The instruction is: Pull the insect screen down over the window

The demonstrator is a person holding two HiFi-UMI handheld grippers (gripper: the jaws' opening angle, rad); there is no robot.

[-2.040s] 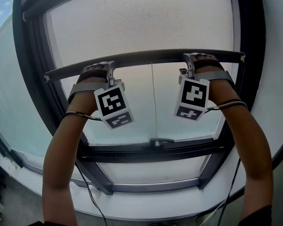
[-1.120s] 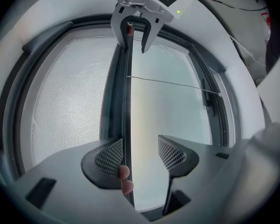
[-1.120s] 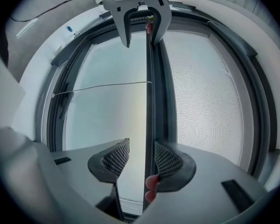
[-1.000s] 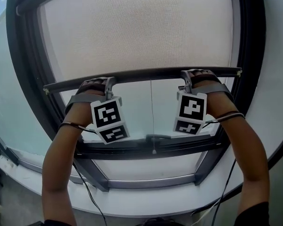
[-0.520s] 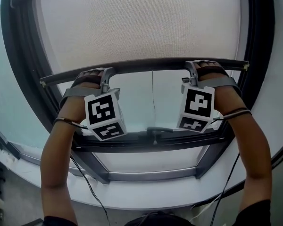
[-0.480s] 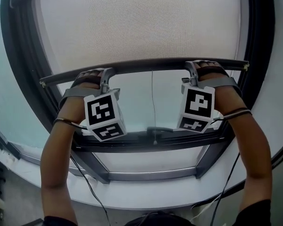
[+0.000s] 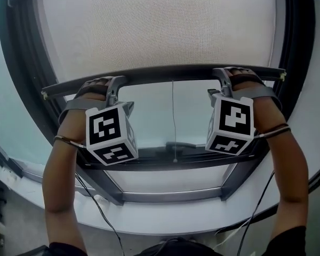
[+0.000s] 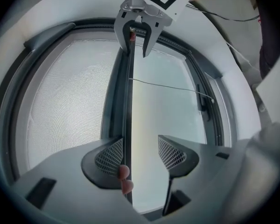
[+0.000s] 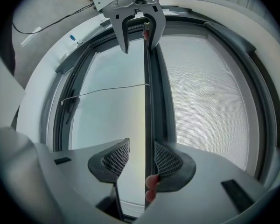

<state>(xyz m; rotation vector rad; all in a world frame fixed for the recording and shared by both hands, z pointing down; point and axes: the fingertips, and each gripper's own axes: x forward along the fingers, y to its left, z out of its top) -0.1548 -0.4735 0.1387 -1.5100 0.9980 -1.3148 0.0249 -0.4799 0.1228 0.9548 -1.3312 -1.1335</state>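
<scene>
In the head view I see the insect screen (image 7: 160,25) covering the upper part of the window (image 7: 149,122), and its bottom bar (image 7: 165,73) lies across the middle, with clear glass under it. My left gripper (image 7: 116,85) and my right gripper (image 7: 224,78) both reach to this bar, one near each end. A thin pull cord (image 7: 173,127) hangs from the bar's middle.

In the left gripper view the left gripper (image 8: 141,155) has its jaws well apart. The bottom bar (image 8: 129,101) runs between them and touches only the left pad, where fingers (image 8: 125,178) press beside it. The right gripper (image 8: 137,34) sits at the far end.

In the right gripper view the right gripper (image 9: 142,160) is also wide open. The bottom bar (image 9: 147,92) lies against the right pad only, with fingers (image 9: 151,188) on it, and the mesh is to the right of it
</scene>
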